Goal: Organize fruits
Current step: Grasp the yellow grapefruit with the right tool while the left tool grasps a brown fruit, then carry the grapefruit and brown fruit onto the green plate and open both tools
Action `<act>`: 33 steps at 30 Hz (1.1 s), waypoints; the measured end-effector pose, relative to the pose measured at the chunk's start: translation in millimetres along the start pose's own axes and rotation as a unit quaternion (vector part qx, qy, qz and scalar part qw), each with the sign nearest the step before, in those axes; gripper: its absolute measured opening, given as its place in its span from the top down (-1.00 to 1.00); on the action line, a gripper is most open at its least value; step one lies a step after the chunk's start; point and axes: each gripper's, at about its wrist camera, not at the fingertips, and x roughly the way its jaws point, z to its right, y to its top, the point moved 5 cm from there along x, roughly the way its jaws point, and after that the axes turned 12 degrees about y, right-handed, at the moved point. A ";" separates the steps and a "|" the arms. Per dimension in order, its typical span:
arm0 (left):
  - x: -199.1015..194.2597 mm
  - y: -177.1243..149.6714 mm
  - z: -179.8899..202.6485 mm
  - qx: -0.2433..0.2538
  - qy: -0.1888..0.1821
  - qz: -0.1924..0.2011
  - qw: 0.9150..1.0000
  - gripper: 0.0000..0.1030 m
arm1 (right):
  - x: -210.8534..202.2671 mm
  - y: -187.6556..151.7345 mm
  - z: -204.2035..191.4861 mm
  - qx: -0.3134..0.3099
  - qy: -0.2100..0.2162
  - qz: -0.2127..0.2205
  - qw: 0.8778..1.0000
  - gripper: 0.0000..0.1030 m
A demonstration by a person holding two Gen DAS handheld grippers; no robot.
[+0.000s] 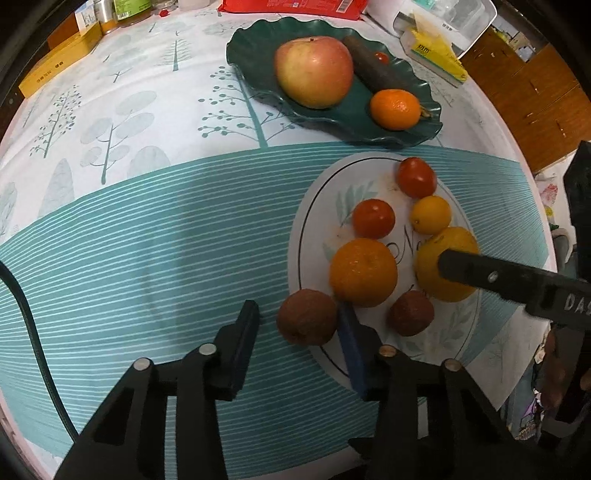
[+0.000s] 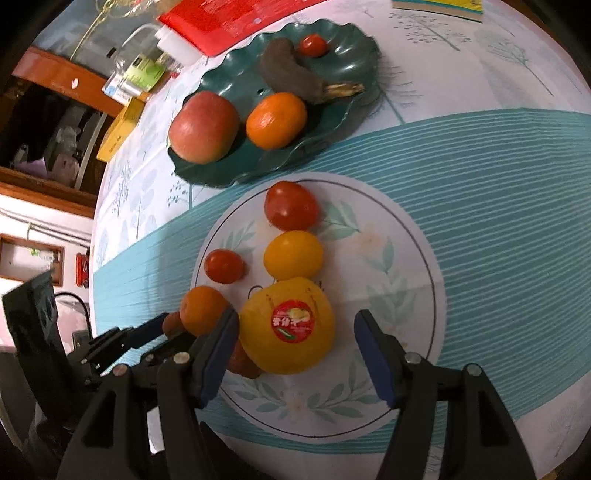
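1. The left gripper (image 1: 295, 325) is open; a brown fruit (image 1: 307, 316) sits between its fingers, at the edge of the white plate (image 1: 314, 206).
2. On the white plate lie also an orange (image 1: 364, 272), a second brown fruit (image 1: 410, 313), two tomatoes and a small yellow fruit (image 1: 431, 215).
3. The right gripper (image 2: 295, 332) is open around the big yellow fruit (image 2: 288, 325), its left finger touching it.
4. Behind, the green dish (image 2: 343, 33) holds an apple (image 2: 204, 126), an orange, a dark banana (image 2: 291, 72) and a small tomato.
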 end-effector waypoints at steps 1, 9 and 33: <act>-0.6 0.6 0.4 0.000 -0.001 0.001 1.000 0.23 | 2.4 -0.4 -1.2 -0.003 -0.004 -0.005 1.000 -0.27; -1.8 -0.1 -7.1 -0.014 -0.026 0.010 1.000 0.42 | 3.9 -1.9 1.7 0.000 -0.012 -0.008 1.000 -0.09; -41.9 1.8 -28.9 -0.071 0.013 0.066 0.995 0.43 | -26.4 1.6 -29.8 -0.073 0.000 0.021 0.997 -0.01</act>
